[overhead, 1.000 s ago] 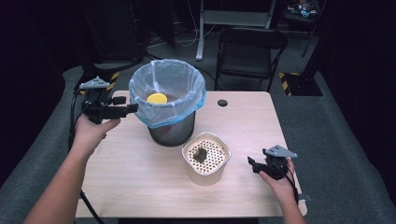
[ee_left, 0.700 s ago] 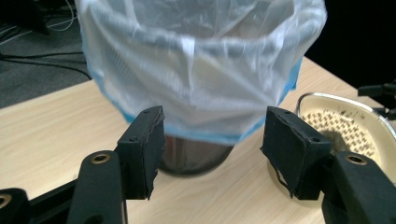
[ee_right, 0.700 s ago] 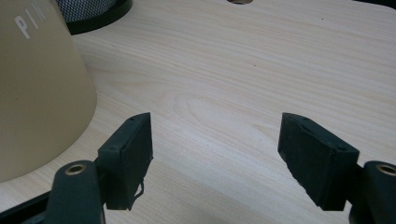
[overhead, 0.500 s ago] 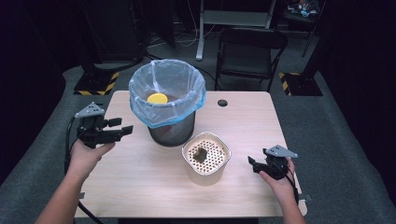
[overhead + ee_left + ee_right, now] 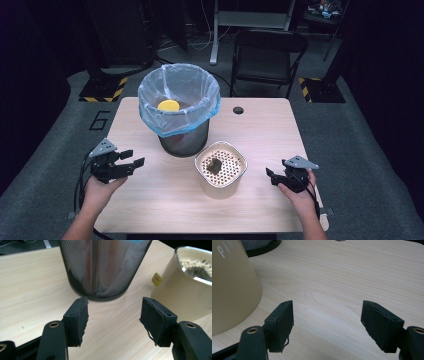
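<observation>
From above, your left gripper (image 5: 131,159) has dropped from the bin (image 5: 179,111) to the counter (image 5: 260,125), leaving the yellow piece (image 5: 168,105) inside. Along each gripper, left fingers (image 5: 79,318) and right fingers (image 5: 280,323) gape apart, empty.

Dim lab: hazard-taped stands (image 5: 102,89), cables.
</observation>
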Available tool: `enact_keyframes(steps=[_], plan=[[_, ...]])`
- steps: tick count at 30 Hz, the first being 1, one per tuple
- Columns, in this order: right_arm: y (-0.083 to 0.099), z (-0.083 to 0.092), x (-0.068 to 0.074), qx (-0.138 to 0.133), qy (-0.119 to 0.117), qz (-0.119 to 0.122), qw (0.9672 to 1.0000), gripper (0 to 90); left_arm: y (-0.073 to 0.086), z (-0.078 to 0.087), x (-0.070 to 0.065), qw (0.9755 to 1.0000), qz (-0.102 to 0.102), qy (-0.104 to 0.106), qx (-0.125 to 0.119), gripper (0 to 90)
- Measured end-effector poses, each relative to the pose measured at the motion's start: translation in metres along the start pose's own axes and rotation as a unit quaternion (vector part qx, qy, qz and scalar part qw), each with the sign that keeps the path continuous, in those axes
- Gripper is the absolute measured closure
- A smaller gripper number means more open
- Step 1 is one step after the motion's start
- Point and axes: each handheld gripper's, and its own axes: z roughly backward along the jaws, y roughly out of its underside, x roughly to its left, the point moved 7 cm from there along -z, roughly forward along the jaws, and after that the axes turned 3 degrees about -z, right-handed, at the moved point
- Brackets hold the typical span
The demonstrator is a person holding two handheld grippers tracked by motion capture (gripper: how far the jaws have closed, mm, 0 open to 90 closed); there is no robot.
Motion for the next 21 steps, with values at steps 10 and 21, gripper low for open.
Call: enact_keyframes(steps=[10,21], plan=[[0.003,-0.003,0.001,0.006,-0.003,0.005,1.0000,27.0,0.058,-0.021,0.018,0.9993,0.012,-0.014,0.032,36.7],[0.008,-0.008,0.003,0.019,-0.004,0.015,0.9997,27.0,0.078,-0.029,0.030,0.9986,0.038,-0.019,0.031,33.6]])
